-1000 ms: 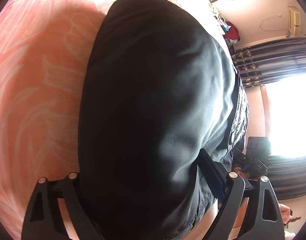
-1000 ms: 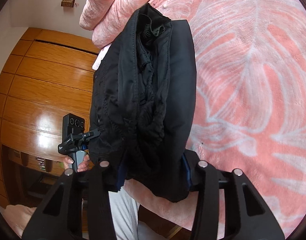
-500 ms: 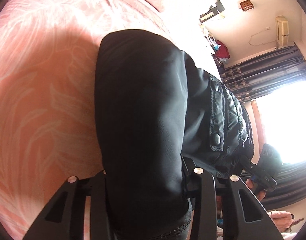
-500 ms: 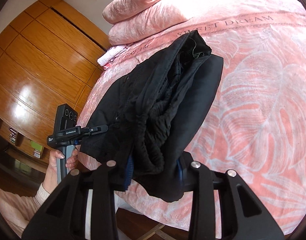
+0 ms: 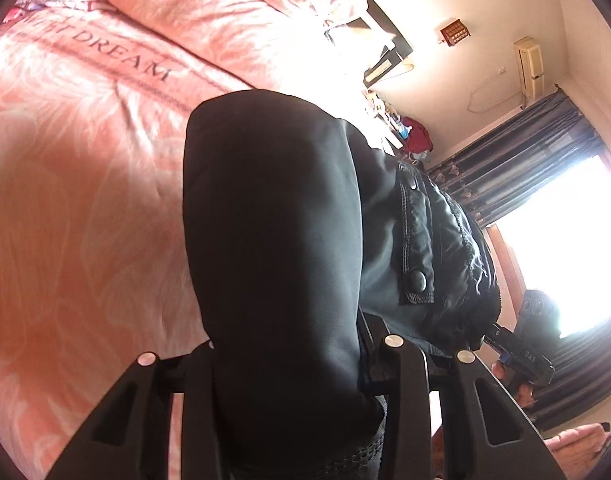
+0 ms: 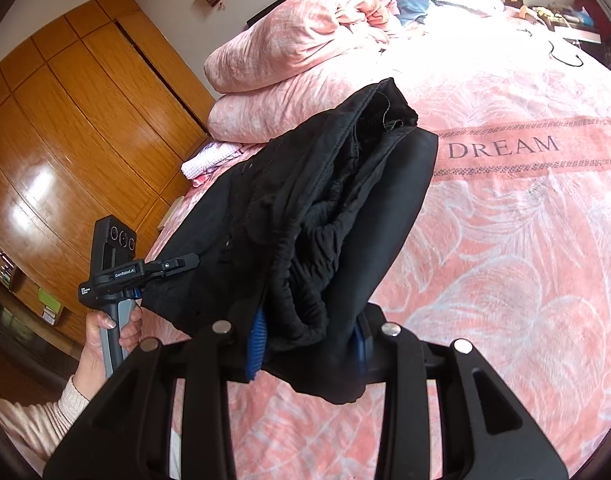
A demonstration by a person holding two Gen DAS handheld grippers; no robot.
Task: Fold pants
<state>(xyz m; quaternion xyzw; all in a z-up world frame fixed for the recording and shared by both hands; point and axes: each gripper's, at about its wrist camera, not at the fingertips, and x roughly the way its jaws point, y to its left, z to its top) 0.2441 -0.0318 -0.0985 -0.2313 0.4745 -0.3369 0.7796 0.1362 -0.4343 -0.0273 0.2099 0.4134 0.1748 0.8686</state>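
pink bedding with a pale leaf print and the word "dream" covers the bed [image 5: 77, 184] in the left wrist view, with a cream wall, an air conditioner [image 5: 528, 65] and dark curtains [image 5: 517, 168] beside a bright window off to the right. the left gripper [image 5: 289, 360] has its jaws clamped on a thick, smooth fold of the black pants [image 5: 273, 240], which fill the middle of the picture; a stitched pocket flap with a snap shows on the right side of the bundle. the cloth looks soft, limp and a little slick, so it will sag wherever it is not held.

from the right wrist view the bed [image 6: 525, 248] stretches away to a heap of pink duvet [image 6: 297, 52] near the headboard, with a wooden wardrobe [image 6: 65, 128] at the left. the right gripper [image 6: 305, 344] has its jaws closed on the gathered elastic waistband end of the pants [image 6: 325, 208], which are doubled over and appear to rest along the near edge of the bed, though contact is not clear. the left gripper [image 6: 177, 264] grips the other edge. the bunched waistband is the firmest place to hold; the loose inner layers may slip out of line when the bundle is laid flat.
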